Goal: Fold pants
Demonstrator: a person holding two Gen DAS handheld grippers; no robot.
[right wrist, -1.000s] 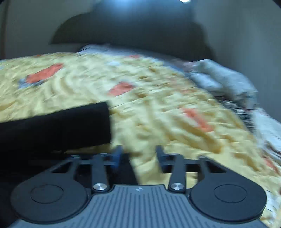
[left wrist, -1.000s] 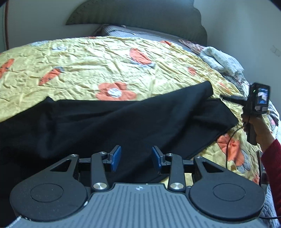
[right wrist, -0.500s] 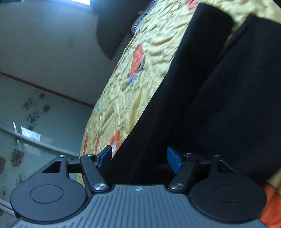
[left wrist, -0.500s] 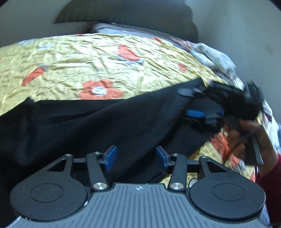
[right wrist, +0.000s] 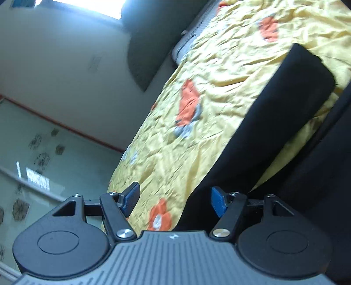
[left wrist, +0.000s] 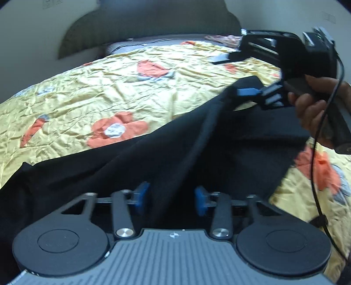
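Pants (left wrist: 153, 157) lie across the bedspread (left wrist: 98, 96), headboard (left wrist: 149, 28) behind

A bed (left wrist: 92, 92) fills most of both views, covered by a crinkled yellow bedspread (left wrist: 197, 72) printed with orange flowers with pale grey-white centres. At its far end stands a dark grey headboard (left wrist: 153, 28) with a scalloped outline, set against a plain pale wall (left wrist: 33, 32). A grey pillow (left wrist: 122, 45) lies just below the headboard. In the tilted right wrist view, bright daylight comes from a window (right wrist: 87, 6) high on the wall, and a thin red stripe (right wrist: 61, 125) separates the plain wall from glossy tiles (right wrist: 37, 153) with dark flower motifs.
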